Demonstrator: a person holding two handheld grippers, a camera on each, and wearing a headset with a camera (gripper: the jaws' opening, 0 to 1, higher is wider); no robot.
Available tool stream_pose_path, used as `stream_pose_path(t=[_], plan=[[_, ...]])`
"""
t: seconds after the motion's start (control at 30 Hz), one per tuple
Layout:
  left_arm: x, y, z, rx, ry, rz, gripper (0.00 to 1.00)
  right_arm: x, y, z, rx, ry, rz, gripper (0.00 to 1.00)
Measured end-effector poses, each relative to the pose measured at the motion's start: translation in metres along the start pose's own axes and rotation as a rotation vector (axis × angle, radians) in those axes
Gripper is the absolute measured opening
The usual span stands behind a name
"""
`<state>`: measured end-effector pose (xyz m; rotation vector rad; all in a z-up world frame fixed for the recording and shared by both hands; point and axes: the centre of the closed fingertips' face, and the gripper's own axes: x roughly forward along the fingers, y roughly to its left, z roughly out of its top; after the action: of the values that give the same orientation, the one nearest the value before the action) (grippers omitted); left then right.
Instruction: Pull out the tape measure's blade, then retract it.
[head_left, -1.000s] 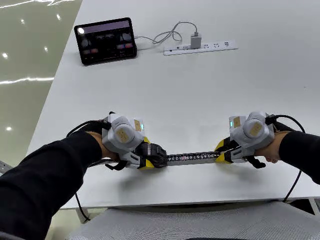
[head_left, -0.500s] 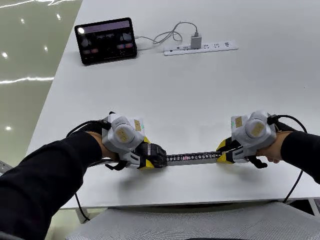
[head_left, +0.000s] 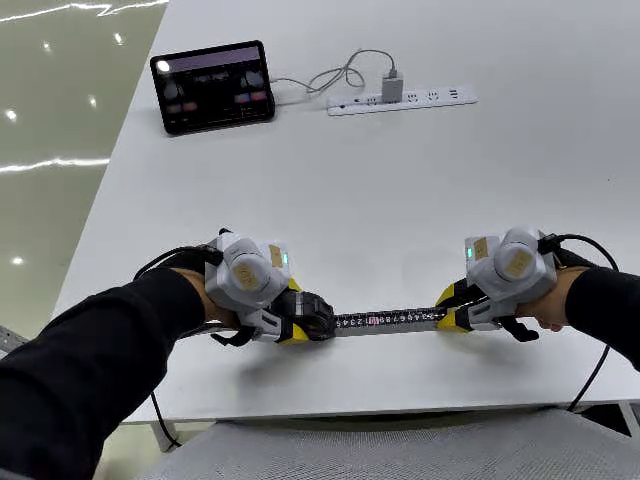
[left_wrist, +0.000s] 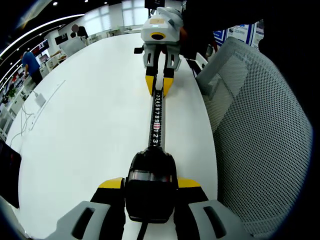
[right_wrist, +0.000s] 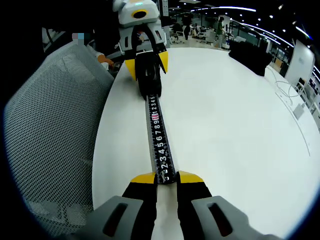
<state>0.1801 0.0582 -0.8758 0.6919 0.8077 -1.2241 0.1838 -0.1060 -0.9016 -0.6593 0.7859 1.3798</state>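
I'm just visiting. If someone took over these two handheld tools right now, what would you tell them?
Left tool: shut on the tape measure case, at the near edge of the table.
Right tool: shut on the tip of the blade.
Done: blade partly out, stretched straight between the tools.
Left: pull further if needed, then ease it back into the case.

The blade (head_left: 388, 319) drawn taut between the left gripper (head_left: 296, 312) and right gripper (head_left: 444, 307) bars the near edge of the table (head_left: 400, 180), a mesh chair (head_left: 350, 445) crowds just behind, while open tabletop runs back to the tablet (head_left: 212, 84), power strip (head_left: 402, 98) and cable (head_left: 335, 72).
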Motion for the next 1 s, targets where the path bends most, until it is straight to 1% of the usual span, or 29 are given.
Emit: stream_pose_path(t=[1.0], plan=[[0.0, 0.0, 0.0, 0.001, 0.002, -0.003, 0.33, -0.004, -0.005, -0.011, 0.014, 0.001, -0.001, 0.1]])
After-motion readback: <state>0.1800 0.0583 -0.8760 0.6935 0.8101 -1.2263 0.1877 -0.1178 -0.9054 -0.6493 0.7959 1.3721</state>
